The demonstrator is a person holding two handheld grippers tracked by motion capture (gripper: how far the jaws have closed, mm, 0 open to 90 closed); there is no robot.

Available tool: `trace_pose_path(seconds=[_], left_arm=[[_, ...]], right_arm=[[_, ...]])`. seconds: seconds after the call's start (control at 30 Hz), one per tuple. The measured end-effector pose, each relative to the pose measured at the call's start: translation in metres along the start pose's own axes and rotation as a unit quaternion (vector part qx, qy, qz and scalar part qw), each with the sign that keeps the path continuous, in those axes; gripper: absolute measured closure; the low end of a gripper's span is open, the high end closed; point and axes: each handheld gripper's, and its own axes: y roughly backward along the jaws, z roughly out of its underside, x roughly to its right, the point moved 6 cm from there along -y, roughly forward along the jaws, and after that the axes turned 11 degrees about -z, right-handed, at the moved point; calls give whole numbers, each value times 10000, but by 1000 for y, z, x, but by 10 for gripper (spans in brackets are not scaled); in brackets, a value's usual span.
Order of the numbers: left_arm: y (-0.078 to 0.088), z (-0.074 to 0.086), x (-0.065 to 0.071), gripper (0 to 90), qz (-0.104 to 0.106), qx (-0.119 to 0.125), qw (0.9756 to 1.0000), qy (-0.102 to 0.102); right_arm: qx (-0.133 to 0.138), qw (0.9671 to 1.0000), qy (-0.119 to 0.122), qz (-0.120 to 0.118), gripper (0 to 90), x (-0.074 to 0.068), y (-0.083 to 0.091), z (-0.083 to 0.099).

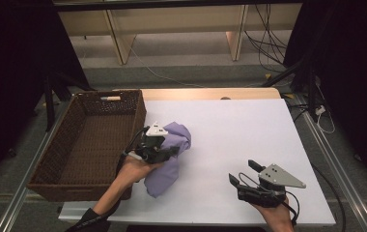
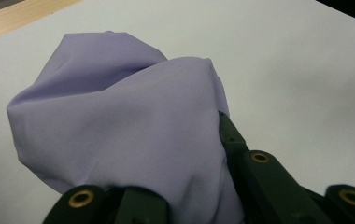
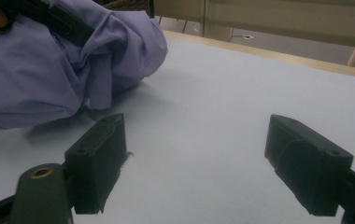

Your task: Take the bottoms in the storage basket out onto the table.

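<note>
Gripping lilac cloth (image 1: 172,150) — left gripper (image 1: 164,147) clamped.

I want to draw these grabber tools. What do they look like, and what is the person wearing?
Both are black. The left gripper has a small white three-cornered plate on top; the right gripper has a bigger grey one with small holes. Thin black cables loop from each. Up close, the jaws are chunky black blocks with brass-coloured rings at the joints. A dark sleeve covers the left arm.

Smooth matt lilac cloth (image 1: 169,154), a rough woven wicker basket (image 1: 82,145), a matt white tabletop (image 1: 249,140).
</note>
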Motion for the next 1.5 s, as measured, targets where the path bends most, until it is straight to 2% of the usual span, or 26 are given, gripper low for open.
trace_pose_path(seconds=[0.3,0.37,0.5,0.53,0.7,0.87,0.9,1.0,1.03,1.07,1.2,1.5], left_arm=[[-2,3,-3,771,23,-45,10000,70],[-4,4,-1,744,108,-86,9999,64],[-8,5,3,744,113,-162,9998,42],[-10,6,5,711,150,-161,9998,18],[-14,6,11,712,193,-183,9996,1],[-15,5,15,581,348,-165,9993,30],[-15,4,17,488,363,-205,9991,43],[-14,3,18,424,425,-215,9989,27],[-13,2,20,350,475,-199,9987,29],[-12,1,21,324,480,-179,9987,11],[-7,-4,24,258,540,-67,9985,17],[-2,-7,26,178,559,105,9984,37]], right_arm=[[-5,10000,-9,-3,218,0,0,0],[-8,10000,-3,-5,218,0,-1,0],[1,10000,-5,-5,218,0,-1,0],[-2,10000,-1,-6,218,0,-1,0],[-28,10000,3,-14,218,0,-1,0],[-8,10000,0,-14,218,0,-1,0],[-10,10000,0,-12,218,0,-1,0],[-9,10000,-1,-13,218,0,-1,0],[-22,10000,4,-17,218,0,-1,0],[-24,10000,4,-15,218,0,-1,0],[-26,10000,4,-15,218,0,-1,0],[-5,10000,-2,-12,218,0,-1,0]])
